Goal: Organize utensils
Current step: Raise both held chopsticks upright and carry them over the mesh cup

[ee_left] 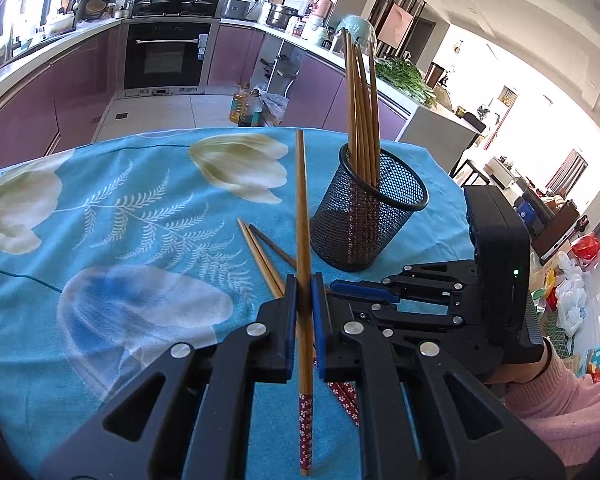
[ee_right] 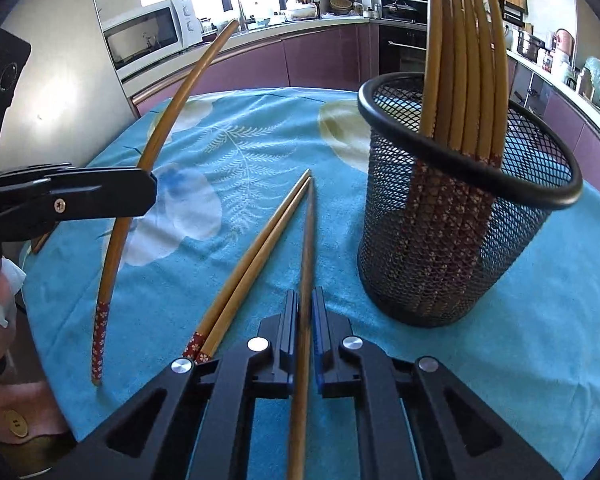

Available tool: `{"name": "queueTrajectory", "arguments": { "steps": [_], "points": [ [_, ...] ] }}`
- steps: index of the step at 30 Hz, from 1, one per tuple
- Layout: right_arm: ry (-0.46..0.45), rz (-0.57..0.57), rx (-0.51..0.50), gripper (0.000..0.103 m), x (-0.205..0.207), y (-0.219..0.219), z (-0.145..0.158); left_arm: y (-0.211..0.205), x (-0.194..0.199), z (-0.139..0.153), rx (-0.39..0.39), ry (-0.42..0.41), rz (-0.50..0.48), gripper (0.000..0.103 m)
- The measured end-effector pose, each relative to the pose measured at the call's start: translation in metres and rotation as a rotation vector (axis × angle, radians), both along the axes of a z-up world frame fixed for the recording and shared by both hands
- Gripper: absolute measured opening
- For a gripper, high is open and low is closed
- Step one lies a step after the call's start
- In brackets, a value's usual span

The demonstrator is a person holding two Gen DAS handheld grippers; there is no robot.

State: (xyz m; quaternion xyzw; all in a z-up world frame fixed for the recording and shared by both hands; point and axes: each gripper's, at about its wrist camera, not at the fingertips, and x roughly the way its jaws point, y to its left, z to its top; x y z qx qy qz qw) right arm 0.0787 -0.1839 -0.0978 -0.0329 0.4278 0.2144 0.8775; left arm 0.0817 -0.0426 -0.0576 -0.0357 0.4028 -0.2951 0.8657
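Left gripper (ee_left: 304,292) clamped on one brown wooden chopstick with red floral handle (ee_left: 303,240), held upright, handle end down, clear of the blue floral tablecloth (ee_left: 100,208). Right gripper (ee_right: 305,312) clamped on a second plain brown chopstick (ee_right: 307,240), lying low along the cloth. Black wire-mesh cylindrical holder (ee_right: 460,240) stands toward the table's far right edge, several chopsticks already in it. Two loose chopsticks (ee_right: 256,256) lie on the cloth between the grippers.

Judgement: carry the upright stick over the rim, handle end first, and release only once it is inside, or the light holder may tip.
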Motion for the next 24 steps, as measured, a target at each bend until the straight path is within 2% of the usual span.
{"name": "queueTrajectory", "arguments": {
  "steps": [3, 12, 24],
  "points": [
    [-0.013, 0.009, 0.04, 0.006, -0.006, -0.009, 0.004, 0.001, -0.001, 0.002, -0.002, -0.003, 0.001, 0.008],
    [-0.125, 0.028, 0.196, 0.006, -0.036, -0.041, 0.048, 0.003, -0.001, 0.012, -0.027, -0.026, -0.008, 0.008],
    [-0.273, 0.011, 0.282, 0.006, -0.066, -0.075, 0.092, 0.007, -0.011, 0.046, -0.098, -0.091, -0.045, 0.007]
  ]
}}
